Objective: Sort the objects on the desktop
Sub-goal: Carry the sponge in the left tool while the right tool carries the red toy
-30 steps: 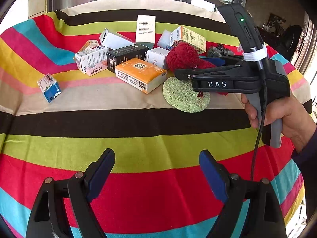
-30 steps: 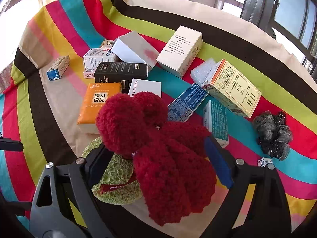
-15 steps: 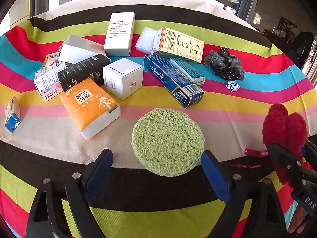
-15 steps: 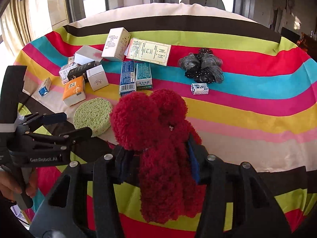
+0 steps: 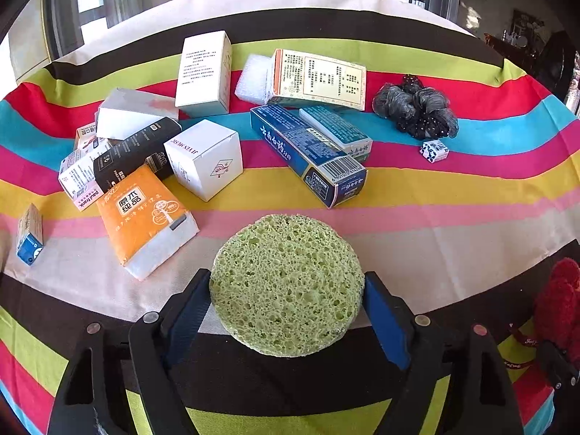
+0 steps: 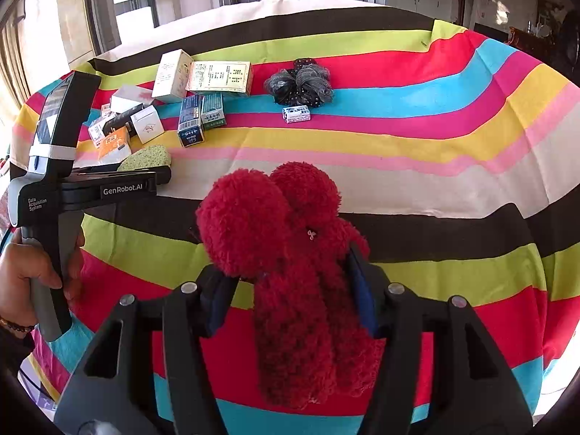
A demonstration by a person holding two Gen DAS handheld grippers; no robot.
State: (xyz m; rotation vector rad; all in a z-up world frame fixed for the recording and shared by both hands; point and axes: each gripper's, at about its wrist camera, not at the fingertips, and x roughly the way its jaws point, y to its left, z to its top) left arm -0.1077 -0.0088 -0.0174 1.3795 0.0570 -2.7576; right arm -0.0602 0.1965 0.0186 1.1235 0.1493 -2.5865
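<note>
A round green sponge [image 5: 286, 284] lies on the striped tablecloth [image 5: 435, 239]. My left gripper [image 5: 286, 311] straddles it, with a blue pad at each side of its rim; the jaws are open. The sponge also shows in the right wrist view [image 6: 146, 157], just beyond the left gripper's tips. My right gripper [image 6: 290, 297] is shut on a red fluffy plush toy [image 6: 290, 253] and holds it above the cloth at the right. The toy's edge shows in the left wrist view [image 5: 560, 301].
Several boxes crowd the far left: an orange tissue pack [image 5: 145, 217], a white cube box [image 5: 204, 157], a black box [image 5: 136, 152], a blue toothpaste box [image 5: 308, 152], a tall white box [image 5: 204, 72]. A dark scrunchie [image 5: 415, 107] and a small wrapped candy [image 5: 434, 150] lie far right.
My left gripper has moved forward onto the green sponge and its jaws have narrowed around it. My right gripper has carried the red plush toy back and to the right, away from the boxes.
</note>
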